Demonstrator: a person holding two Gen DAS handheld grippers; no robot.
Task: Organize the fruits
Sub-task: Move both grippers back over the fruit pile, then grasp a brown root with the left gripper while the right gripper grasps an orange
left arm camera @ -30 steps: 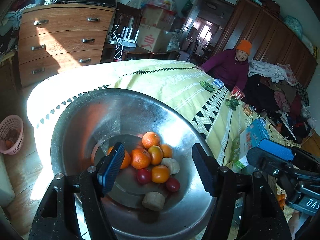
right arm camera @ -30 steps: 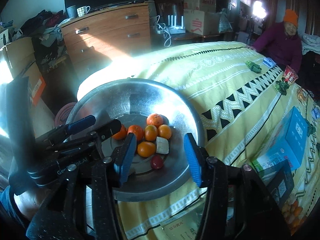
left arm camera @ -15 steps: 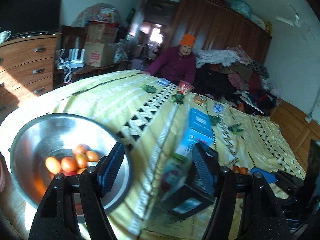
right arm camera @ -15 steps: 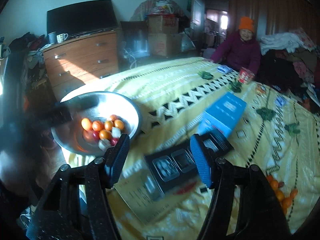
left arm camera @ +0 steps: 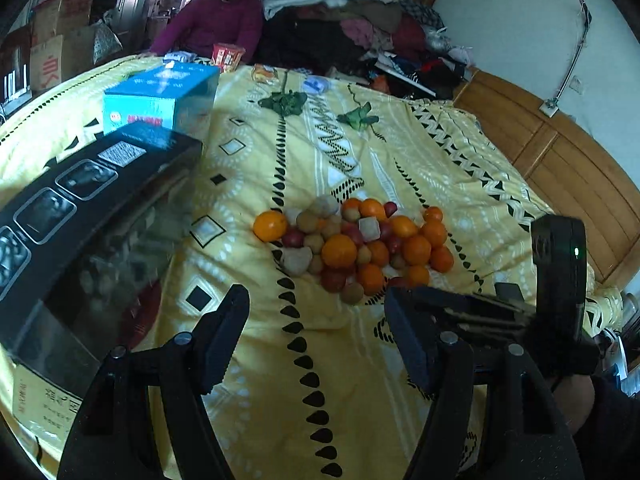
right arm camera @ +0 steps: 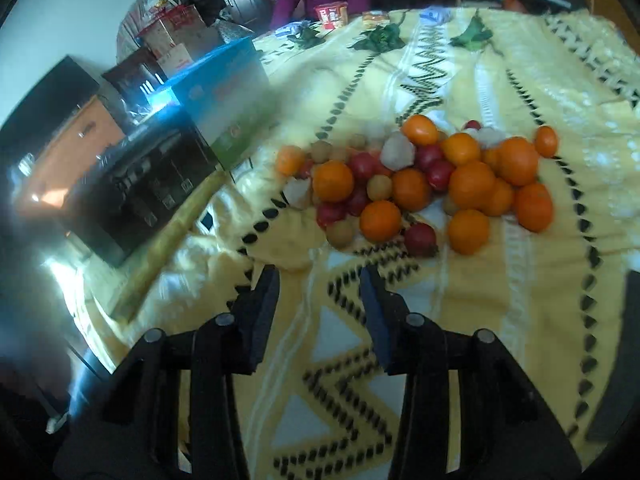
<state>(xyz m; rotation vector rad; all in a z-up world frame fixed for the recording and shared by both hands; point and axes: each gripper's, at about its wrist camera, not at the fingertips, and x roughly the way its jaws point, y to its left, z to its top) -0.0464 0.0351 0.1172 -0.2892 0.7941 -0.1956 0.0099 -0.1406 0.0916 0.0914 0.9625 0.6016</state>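
On the yellow patterned bedspread (left arm camera: 248, 152) sits the fruit pile (left arm camera: 352, 244), and everything here lines up around it: oranges, small red fruits, brownish round ones and a few pale chunks, all heaped together and touching. Just short of the pile hangs the left gripper (left arm camera: 316, 332), jaws wide apart with nothing between them. The right gripper (right arm camera: 318, 312) hovers on the near side of the pile too; its jaws have just been closing and now stand narrower, only bedspread showing in the gap. Left of the pile lies a black box (left arm camera: 76, 200), with a blue carton (left arm camera: 156, 96) beyond it. Past the pile, at the far edge of the bed, sits a person in a purple top (left arm camera: 212, 20), a red snack cup (left arm camera: 227, 55) in front of them. Further beyond the pile, clothes (left arm camera: 360, 12) are heaped up.
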